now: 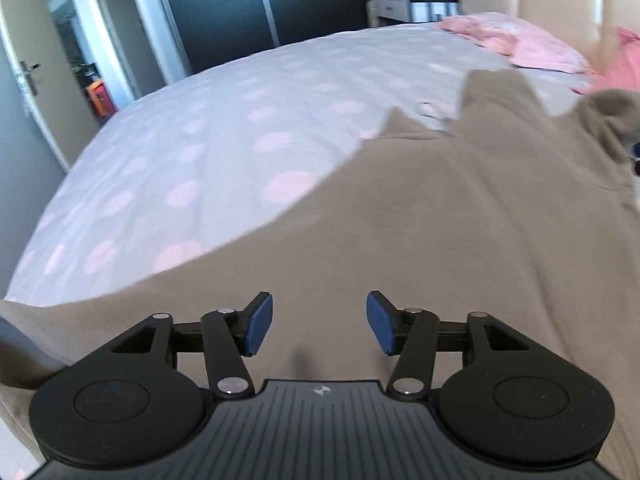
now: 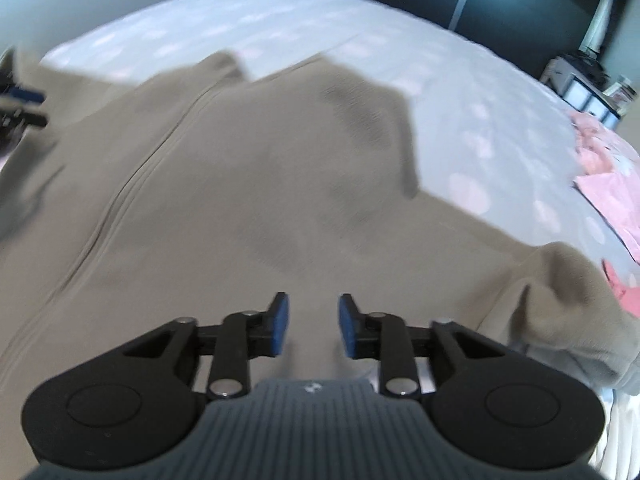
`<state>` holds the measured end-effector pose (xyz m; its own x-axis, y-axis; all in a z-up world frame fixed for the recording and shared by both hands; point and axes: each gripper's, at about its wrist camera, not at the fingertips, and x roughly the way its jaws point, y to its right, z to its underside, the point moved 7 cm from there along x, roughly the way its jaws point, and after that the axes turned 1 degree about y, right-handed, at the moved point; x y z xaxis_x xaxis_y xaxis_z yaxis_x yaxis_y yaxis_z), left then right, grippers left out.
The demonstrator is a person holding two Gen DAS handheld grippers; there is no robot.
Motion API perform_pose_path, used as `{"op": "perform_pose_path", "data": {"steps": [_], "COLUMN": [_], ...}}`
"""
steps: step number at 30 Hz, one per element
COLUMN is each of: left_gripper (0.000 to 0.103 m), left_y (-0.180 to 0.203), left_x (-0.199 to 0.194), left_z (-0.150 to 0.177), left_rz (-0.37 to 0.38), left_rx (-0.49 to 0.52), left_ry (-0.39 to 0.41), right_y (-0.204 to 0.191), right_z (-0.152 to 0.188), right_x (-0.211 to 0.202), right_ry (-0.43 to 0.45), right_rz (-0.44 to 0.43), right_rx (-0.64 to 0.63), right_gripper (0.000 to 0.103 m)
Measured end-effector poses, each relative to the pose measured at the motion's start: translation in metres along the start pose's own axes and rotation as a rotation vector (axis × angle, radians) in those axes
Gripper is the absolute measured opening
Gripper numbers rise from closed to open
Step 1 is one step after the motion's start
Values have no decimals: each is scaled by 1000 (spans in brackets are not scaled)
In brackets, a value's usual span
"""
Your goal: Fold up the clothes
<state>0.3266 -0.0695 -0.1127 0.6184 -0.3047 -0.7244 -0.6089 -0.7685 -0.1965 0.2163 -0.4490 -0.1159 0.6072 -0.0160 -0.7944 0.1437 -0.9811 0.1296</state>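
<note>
1. The bed fills most of both views. Its cover is pale grey with faint pink dots.
2. The taupe garment lies spread on the bed, on the near side, directly under both tools. A long seam or zip line runs along it in the right wrist view. Its far edge is uneven, with points of cloth standing up against the bed cover.
3. A dark wardrobe stands beyond the far side of the bed. An open door with a metal handle shows at the left of the left wrist view.
4. A heap of pink clothes lies on the bed past the taupe garment, apart from it. The same heap appears at the right edge of the right wrist view.
5. A white drawer unit stands behind the pink clothes.
6. The left tool hangs over the garment with its blue pads set wide apart and nothing between them.
7. The right tool is also over the garment. Its pads stand apart with a narrower gap, gripping no cloth.
</note>
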Motion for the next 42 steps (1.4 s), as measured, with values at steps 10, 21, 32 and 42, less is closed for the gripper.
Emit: {"op": "perform_pose_path", "data": {"steps": [10,21,32,42], "left_gripper": [51,64,38,6], "left_y": [-40,5,51,75], "left_x": [30,79,142,60], "left_z": [-28,-127,-132,-108], "left_rz": [-7,241,313,313], "left_rx": [-89,-104,-151,33], "left_ry": [40,119,22,66], "right_y": [55,56,1,-26], "right_z": [-22,-136,-166,-106], "right_x": [38,61,118,49], "right_ry": [64,237,113,163], "right_rz": [28,-126,-196,-317], "right_rx": [187,262,218,208], "right_gripper": [42,74,37,13]}}
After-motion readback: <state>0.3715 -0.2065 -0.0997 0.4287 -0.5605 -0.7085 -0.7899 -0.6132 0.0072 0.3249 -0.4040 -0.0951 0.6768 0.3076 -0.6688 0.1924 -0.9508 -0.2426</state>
